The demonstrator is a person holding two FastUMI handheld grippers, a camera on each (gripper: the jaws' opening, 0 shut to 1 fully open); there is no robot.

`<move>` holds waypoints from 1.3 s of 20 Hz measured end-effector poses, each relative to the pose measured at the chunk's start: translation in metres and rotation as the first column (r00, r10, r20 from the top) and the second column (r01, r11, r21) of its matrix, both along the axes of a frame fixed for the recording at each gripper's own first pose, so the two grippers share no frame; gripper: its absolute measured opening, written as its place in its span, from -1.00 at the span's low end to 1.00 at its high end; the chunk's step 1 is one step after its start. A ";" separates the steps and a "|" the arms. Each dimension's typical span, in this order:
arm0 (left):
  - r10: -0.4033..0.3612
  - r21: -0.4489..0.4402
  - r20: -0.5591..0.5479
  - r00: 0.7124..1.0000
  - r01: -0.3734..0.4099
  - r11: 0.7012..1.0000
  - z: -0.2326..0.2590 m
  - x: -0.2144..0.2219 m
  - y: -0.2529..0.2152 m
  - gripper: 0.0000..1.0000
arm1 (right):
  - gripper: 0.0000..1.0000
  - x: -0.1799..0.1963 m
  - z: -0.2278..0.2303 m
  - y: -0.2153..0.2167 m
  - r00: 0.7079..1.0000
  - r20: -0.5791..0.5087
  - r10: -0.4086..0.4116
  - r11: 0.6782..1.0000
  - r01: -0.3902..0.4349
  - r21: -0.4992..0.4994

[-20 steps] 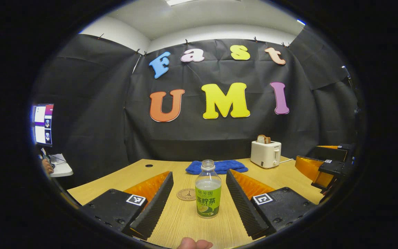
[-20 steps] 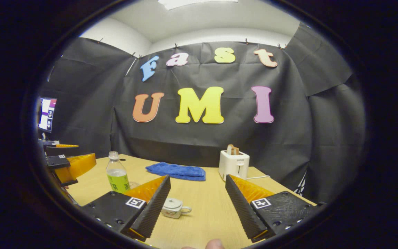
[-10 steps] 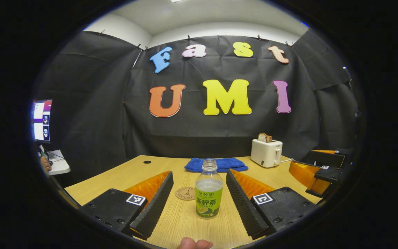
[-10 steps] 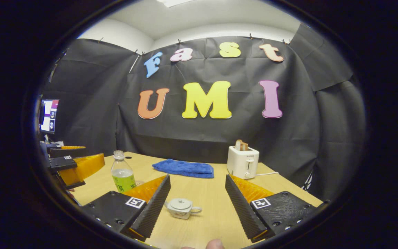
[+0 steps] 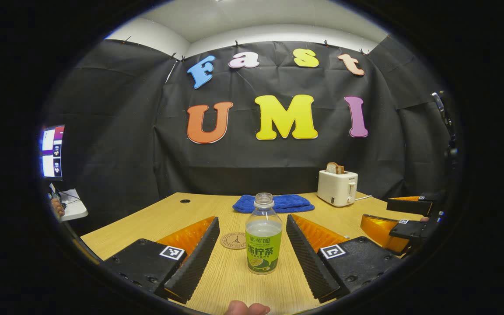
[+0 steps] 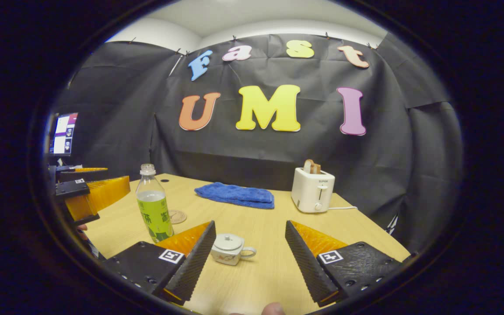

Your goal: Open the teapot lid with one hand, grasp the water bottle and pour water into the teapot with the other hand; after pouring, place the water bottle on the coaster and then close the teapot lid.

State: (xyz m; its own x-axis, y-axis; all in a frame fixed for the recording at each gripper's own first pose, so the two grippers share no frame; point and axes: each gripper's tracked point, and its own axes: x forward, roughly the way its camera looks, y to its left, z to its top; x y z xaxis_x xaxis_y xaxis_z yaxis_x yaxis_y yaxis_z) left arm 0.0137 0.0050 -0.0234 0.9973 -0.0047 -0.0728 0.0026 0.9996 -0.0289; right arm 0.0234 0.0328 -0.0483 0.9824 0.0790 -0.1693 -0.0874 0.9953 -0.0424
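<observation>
right tool (image 6: 250,253) nearer the lidded teapot (image 6: 230,248), left tool (image 5: 252,253) nearer the bottle (image 5: 263,236), both wide

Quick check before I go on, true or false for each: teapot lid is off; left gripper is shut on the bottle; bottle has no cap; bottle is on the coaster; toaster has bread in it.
1. The teapot lid is off. False: it sits on the pot.
2. The left gripper is shut on the water bottle. False: open, fingers either side.
3. The bottle has no cap. True.
4. The bottle stands on the coaster. False: on the table, coaster behind it.
5. The toaster holds bread. True.
</observation>
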 end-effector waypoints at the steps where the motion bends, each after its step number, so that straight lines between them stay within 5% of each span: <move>1: -0.001 -0.002 -0.004 1.000 0.001 1.000 -0.003 -0.001 0.000 0.93 | 0.90 0.002 -0.004 0.003 1.000 -0.009 0.005 1.000 -0.005 -0.009; 9: 0.003 -0.010 -0.020 1.000 -0.003 1.000 -0.011 -0.003 0.004 0.93 | 0.93 0.034 -0.041 0.031 0.990 -0.119 0.070 0.997 -0.074 -0.035; 17: 0.007 -0.028 -0.044 0.999 -0.008 1.000 -0.021 -0.004 0.011 0.93 | 0.42 0.058 -0.055 0.047 0.980 -0.178 0.092 0.995 -0.099 -0.027; 20: 0.006 -0.030 -0.047 0.999 -0.007 1.000 -0.023 -0.001 0.012 0.93 | 0.02 0.062 -0.059 0.047 0.979 -0.183 0.083 0.995 -0.091 -0.031; 25: 0.001 -0.032 -0.053 0.999 -0.003 0.999 -0.026 -0.001 0.012 0.93 | 0.12 0.075 -0.069 0.057 0.976 -0.199 0.091 0.995 -0.095 -0.009; 26: 0.001 -0.031 -0.053 0.999 -0.003 1.000 -0.026 0.000 0.012 0.93 | -0.12 0.065 -0.062 0.052 0.978 -0.189 0.085 0.996 -0.088 -0.010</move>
